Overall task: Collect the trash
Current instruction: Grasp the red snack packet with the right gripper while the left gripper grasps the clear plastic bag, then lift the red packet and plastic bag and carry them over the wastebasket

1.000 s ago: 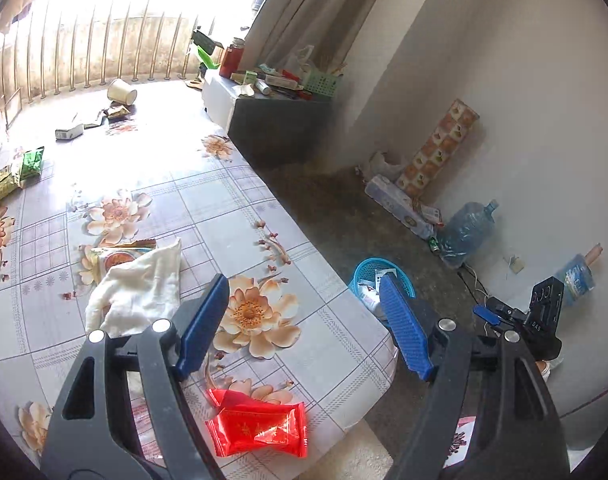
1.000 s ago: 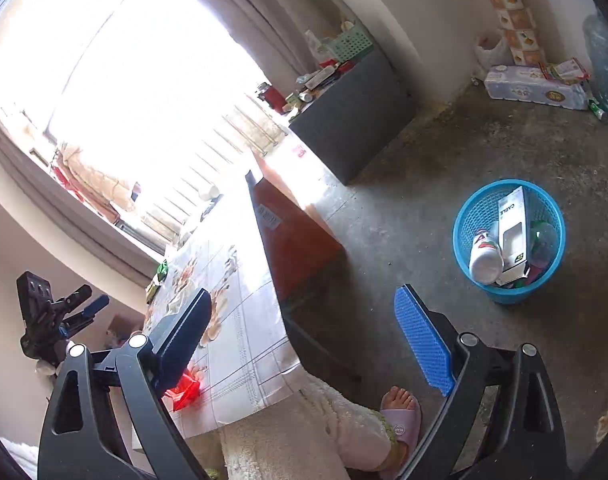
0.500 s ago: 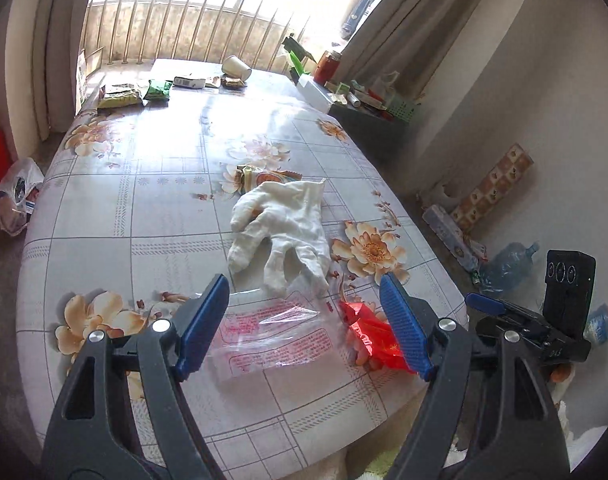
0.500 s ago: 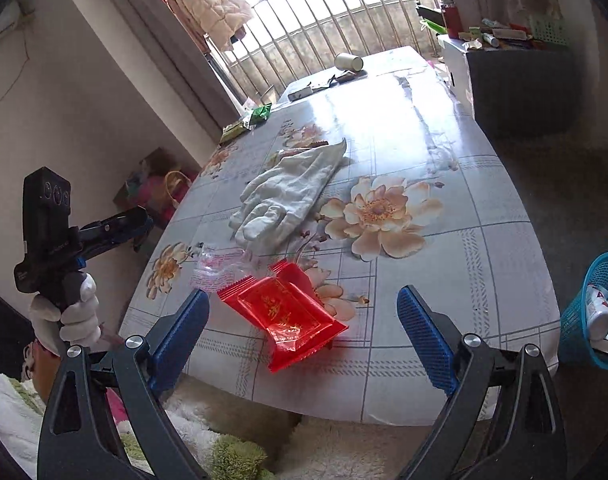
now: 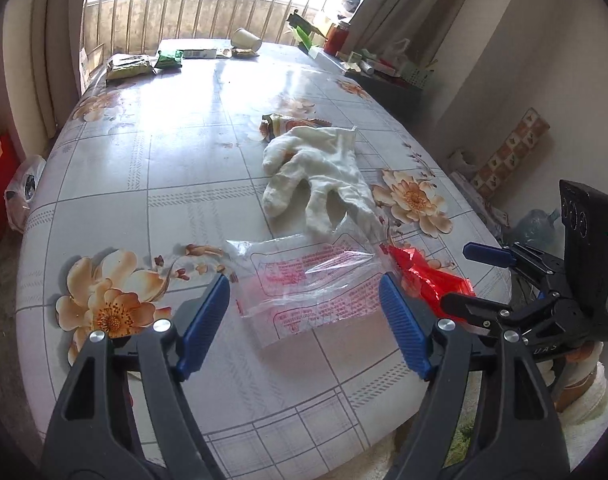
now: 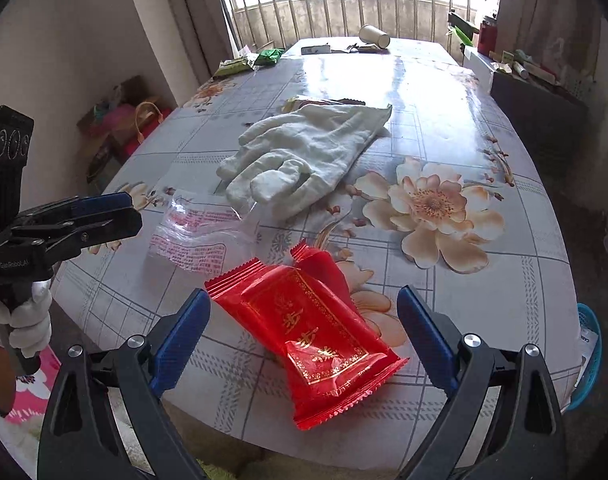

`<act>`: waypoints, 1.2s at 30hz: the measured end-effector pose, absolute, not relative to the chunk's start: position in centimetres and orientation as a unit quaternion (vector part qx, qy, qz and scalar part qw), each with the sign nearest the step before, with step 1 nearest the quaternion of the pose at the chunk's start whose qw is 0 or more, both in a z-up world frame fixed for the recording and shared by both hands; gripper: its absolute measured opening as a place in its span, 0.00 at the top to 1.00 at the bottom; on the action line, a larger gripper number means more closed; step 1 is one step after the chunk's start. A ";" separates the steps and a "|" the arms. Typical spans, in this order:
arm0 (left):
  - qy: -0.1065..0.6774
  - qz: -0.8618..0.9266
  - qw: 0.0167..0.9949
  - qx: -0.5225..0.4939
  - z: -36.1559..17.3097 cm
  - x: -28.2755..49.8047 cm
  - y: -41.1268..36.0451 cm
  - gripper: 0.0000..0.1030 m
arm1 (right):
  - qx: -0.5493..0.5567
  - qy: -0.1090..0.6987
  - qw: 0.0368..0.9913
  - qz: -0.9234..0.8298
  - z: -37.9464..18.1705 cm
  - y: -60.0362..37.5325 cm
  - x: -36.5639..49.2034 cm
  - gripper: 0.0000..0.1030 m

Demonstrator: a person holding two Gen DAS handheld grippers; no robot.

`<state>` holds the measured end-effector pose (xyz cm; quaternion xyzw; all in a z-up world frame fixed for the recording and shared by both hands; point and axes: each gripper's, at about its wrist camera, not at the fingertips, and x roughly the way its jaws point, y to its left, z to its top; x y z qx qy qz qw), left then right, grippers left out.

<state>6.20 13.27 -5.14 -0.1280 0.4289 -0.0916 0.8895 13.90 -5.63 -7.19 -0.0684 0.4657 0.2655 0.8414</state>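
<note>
Left wrist view shows the left gripper (image 5: 304, 312) spread wide above the clear plastic bag (image 5: 307, 288) at the table's (image 5: 176, 168) near edge. The right gripper (image 6: 304, 336), also agape and empty, frames the red wrappers (image 6: 323, 336). Both seem poised to descend and pinch. Only the blue bin's (image 6: 589, 356) rim shows, far right.

A glossy, smooth tablecloth (image 5: 176, 184) printed with flowers mirrors the window light. On it lie a soft white cloth glove (image 5: 319, 172), a crinkled clear plastic bag (image 5: 304, 280) and shiny red foil-like wrappers (image 6: 323, 332). Ribbed blue pads (image 6: 180, 336) line matt black plastic gripper arms; a paper cup (image 6: 373, 35) lies beyond.
</note>
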 end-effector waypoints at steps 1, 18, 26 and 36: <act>0.437 -0.086 0.886 -0.130 -5.6 6.5 13.3 0.34 | -0.070 0.468 0.842 0.260 -7.4 -5.6 14.0 0.11; 0.466 -0.012 0.880 -0.094 -8.3 7.0 13.1 0.79 | -0.031 0.495 0.841 0.215 -9.6 -6.9 14.5 0.48; 0.465 -0.009 0.880 -0.098 -8.1 6.3 13.4 0.85 | -0.007 0.495 0.843 0.212 -9.4 -8.1 14.4 0.57; 0.446 -0.004 0.889 -0.104 -6.7 4.9 13.7 0.87 | 0.035 0.492 0.843 0.214 -8.9 -9.5 14.3 0.68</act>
